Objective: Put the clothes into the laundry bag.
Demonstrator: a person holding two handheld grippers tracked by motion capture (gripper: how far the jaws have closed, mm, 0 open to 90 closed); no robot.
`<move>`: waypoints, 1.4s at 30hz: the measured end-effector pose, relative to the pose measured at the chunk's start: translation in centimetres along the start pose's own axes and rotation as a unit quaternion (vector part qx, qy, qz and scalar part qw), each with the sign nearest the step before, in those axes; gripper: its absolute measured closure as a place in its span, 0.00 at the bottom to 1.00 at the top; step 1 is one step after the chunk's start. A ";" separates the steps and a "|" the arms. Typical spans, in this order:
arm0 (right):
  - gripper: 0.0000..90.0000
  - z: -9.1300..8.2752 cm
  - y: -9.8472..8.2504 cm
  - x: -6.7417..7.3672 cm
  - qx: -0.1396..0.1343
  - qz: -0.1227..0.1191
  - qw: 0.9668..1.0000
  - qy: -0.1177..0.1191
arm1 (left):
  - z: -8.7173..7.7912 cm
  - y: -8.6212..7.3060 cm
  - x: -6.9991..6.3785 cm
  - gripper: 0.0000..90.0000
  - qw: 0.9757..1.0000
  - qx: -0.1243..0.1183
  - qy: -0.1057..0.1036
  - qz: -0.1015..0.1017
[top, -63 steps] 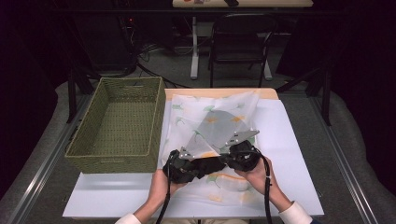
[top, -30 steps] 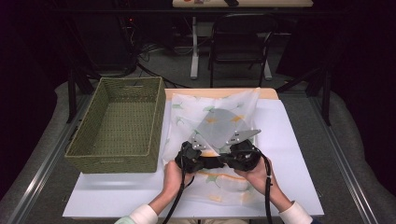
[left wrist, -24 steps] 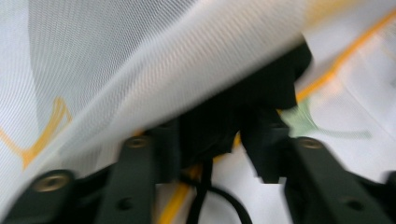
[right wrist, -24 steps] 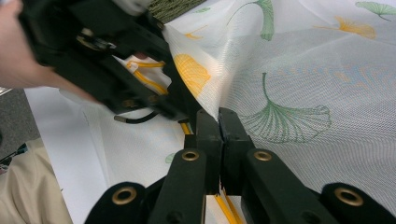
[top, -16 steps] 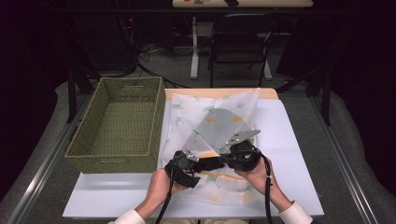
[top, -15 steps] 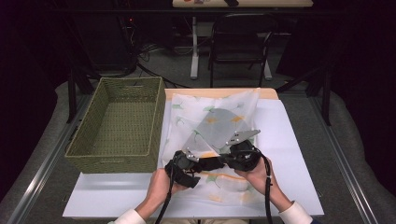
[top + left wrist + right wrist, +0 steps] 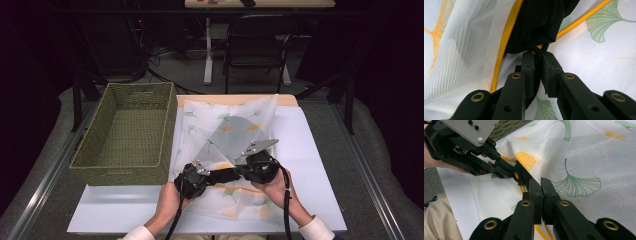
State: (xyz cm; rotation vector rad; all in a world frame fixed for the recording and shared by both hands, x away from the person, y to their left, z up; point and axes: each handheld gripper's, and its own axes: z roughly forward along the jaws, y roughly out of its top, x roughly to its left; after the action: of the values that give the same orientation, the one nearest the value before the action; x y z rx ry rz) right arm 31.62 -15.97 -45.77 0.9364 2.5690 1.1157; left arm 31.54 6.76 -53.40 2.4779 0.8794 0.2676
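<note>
A white mesh bag printed with ginkgo leaves lies on the table, and a dark garment shows grey through it. Its yellow zipper lies open at the near end, with black cloth bulging out. My left gripper has just been closing, and its pads now pinch a fold of that black cloth. From the right, my right gripper is shut on the mesh bag's edge beside the zipper. In the right gripper view the left gripper is close by at upper left.
An empty green woven basket stands left of the bag, close to the left hand. A white sheet covers the table under the bag. A chair and table legs stand behind the far edge.
The left gripper has drawn back to the left and toward the person, away from the right gripper. The right gripper has stayed in place.
</note>
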 end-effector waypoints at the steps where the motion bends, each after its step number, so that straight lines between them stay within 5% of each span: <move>1: 0.99 0.0 0.0 0.0 0.000 0.000 1.000 0.000 | -0.1 0.1 0.0 0.90 1.000 0.001 -0.002 0.003; 13: 0.99 0.0 0.0 -0.1 0.000 0.000 1.000 0.000 | -0.5 0.0 0.2 0.90 1.000 0.013 -0.015 0.008; 14: 0.99 0.0 0.0 -0.1 0.000 0.000 1.000 0.000 | -1.3 -0.1 0.2 0.90 0.999 0.010 -0.034 0.009; 23: 0.99 -0.1 0.0 0.0 -0.001 0.002 1.000 -0.002 | -0.5 0.3 0.2 0.79 0.999 0.021 -0.030 0.010; 32: 0.99 -0.1 -0.1 0.0 -0.002 0.002 1.000 -0.002 | -0.2 1.1 -0.6 0.92 0.999 0.024 -0.019 0.033; 42: 0.99 -0.1 0.0 0.1 -0.003 0.003 1.000 -0.003 | -1.0 2.1 -0.7 0.92 0.999 -0.032 -0.015 0.018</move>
State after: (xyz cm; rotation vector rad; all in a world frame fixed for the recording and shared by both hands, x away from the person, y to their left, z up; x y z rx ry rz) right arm 31.52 -15.99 -45.65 0.9439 2.5583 1.1202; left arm 31.79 5.25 -51.45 2.4342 0.8030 0.2654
